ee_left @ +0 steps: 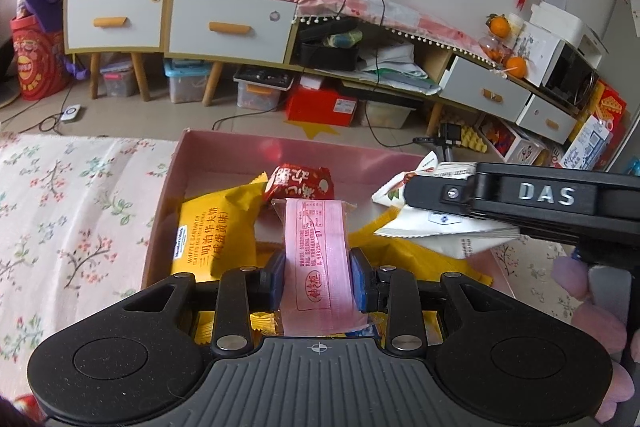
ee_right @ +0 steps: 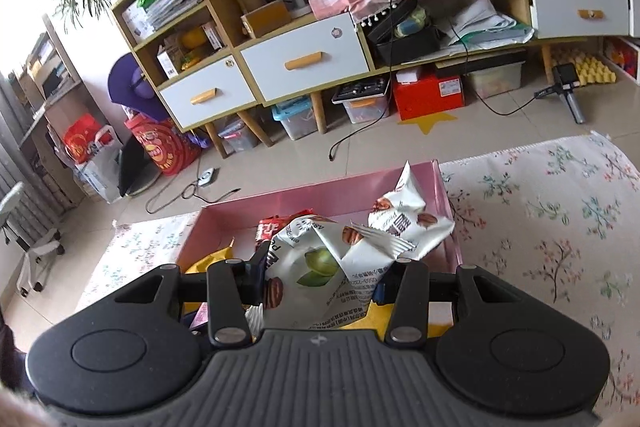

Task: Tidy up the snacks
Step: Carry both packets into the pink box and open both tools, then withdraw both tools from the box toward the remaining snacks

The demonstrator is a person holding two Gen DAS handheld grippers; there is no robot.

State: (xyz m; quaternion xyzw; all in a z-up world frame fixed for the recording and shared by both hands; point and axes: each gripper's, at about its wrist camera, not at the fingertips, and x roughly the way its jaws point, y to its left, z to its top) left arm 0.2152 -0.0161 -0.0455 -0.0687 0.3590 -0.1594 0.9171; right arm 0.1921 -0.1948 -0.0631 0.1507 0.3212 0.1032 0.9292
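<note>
A pink box point(ee_left: 224, 147) sits on the floral cloth and holds several snack packets. My left gripper point(ee_left: 318, 277) is shut on a pink snack packet point(ee_left: 316, 247) and holds it above the box's near side. In the box lie a yellow waffle packet point(ee_left: 216, 227) and a red packet point(ee_left: 300, 183). My right gripper point(ee_right: 322, 277) is shut on white nut packets point(ee_right: 360, 239) over the box point(ee_right: 320, 195). It also shows in the left wrist view point(ee_left: 408, 191), at the right, with the white packets point(ee_left: 440, 231) in it.
The floral cloth point(ee_left: 72, 211) spreads on both sides of the box. Beyond the table's far edge is tiled floor with cables, then cabinets point(ee_left: 224, 23) with drawers, storage bins and a red box point(ee_left: 320, 107).
</note>
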